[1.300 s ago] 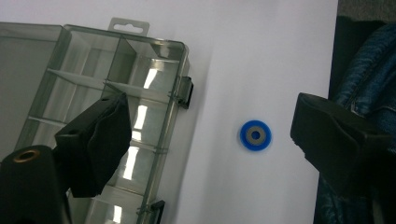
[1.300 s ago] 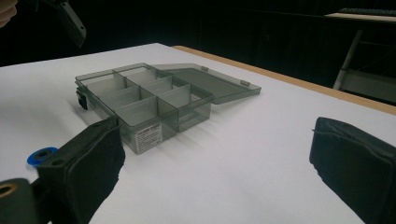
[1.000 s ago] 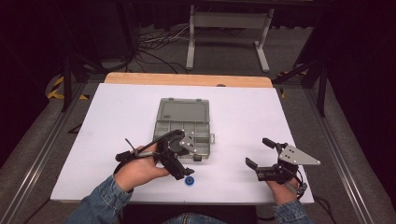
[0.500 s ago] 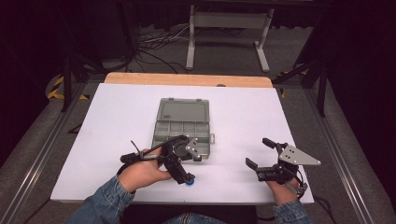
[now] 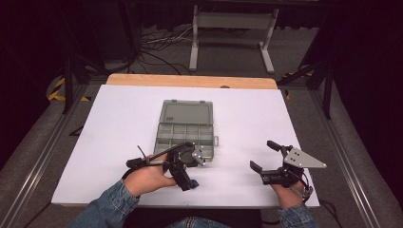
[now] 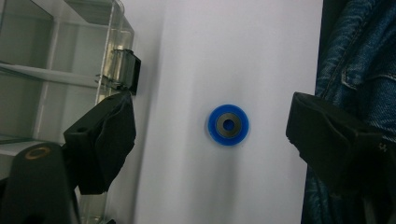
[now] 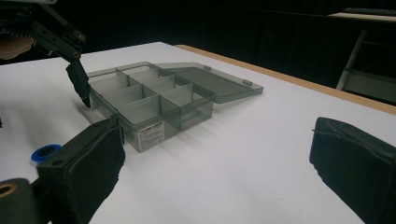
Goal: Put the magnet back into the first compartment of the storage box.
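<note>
A white table (image 5: 119, 142) with a wooden strip along its far edge is carrying two things. An open grey compartment box (image 5: 184, 130) is lying near the middle of the tabletop, its lid folded back flat on the surface on the far side and its divided tray facing up. A small blue ring (image 6: 228, 124) with a dark centre is lying flat on the white surface just beside the box's near end, apart from it, close to the table's near edge. Both are resting directly on the tabletop.
</note>
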The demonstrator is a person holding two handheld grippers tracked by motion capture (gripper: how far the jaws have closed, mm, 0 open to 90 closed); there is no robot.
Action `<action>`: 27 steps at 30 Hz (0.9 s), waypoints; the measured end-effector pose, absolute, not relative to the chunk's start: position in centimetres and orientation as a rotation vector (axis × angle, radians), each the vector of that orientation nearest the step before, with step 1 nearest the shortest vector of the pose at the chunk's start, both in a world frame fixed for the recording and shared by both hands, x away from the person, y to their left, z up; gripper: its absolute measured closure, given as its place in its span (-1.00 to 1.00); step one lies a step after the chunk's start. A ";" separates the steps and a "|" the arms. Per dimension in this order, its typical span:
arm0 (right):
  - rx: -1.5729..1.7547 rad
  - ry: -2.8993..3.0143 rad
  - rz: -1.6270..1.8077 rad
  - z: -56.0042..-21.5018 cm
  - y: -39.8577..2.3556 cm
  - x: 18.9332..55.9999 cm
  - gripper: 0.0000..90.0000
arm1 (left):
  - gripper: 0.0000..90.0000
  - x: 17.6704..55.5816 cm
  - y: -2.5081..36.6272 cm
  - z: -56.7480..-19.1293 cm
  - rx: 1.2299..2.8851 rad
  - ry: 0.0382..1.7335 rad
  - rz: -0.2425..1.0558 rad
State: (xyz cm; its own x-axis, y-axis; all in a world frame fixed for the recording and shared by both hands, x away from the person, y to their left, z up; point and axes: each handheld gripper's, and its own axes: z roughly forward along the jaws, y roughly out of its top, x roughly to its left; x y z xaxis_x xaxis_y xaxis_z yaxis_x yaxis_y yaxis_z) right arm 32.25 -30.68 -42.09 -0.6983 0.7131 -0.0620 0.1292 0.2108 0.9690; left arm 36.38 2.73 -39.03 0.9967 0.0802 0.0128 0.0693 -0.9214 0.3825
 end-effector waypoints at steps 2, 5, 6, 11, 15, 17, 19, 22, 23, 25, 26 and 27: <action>0.778 1.984 1.515 -42.1 -30.7 32.3 -0.92 | -0.62 36.4 2.6 -39.2 2.758 0.088 0.033; 0.779 1.985 1.514 -42.1 -30.7 32.2 -0.92 | -0.62 36.3 2.4 -39.7 2.764 0.094 0.022; 0.779 1.985 1.514 -42.1 -30.7 32.2 -0.92 | -0.62 36.3 2.3 -39.9 2.772 0.083 0.016; 0.777 1.985 1.515 -42.1 -30.7 32.2 -0.92 | -0.62 36.2 2.1 -40.6 2.788 0.083 -0.006; 0.776 1.989 1.519 -42.1 -30.7 32.3 -0.92 | -0.61 36.2 2.1 -41.1 2.802 0.085 -0.023; 0.775 1.988 1.521 -42.1 -30.7 32.3 -0.92 | -0.61 36.2 2.0 -41.4 2.808 0.079 -0.028; 0.775 1.987 1.523 -42.1 -30.7 32.3 -0.92 | -0.60 36.1 2.1 -41.7 2.815 0.080 -0.033; 0.774 1.986 1.525 -42.1 -30.7 32.2 -0.92 | -0.58 36.0 2.1 -42.1 2.825 0.075 -0.041; 0.774 1.989 1.523 -42.1 -30.7 32.2 -0.92 | -0.57 36.0 2.1 -42.2 2.827 0.075 -0.044; 0.775 1.991 1.523 -42.1 -30.7 32.3 -0.92 | -0.56 35.8 2.1 -42.4 2.833 0.086 -0.047; 0.775 1.991 1.523 -42.1 -30.7 32.3 -0.92 | -0.55 35.8 2.1 -42.4 2.833 0.086 -0.047; 0.778 1.991 1.522 -42.1 -30.7 32.3 -0.92 | -0.53 35.8 2.0 -42.5 2.837 0.075 -0.042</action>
State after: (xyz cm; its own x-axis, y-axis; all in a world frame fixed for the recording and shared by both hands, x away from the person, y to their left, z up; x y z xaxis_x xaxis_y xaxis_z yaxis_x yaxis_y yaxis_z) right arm 32.28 -30.65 -42.15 -0.7049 0.7072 -0.0540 0.1337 0.2072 0.9691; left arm 35.78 2.04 -42.51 0.9982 0.0469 -0.0371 0.0558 -0.9531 0.2975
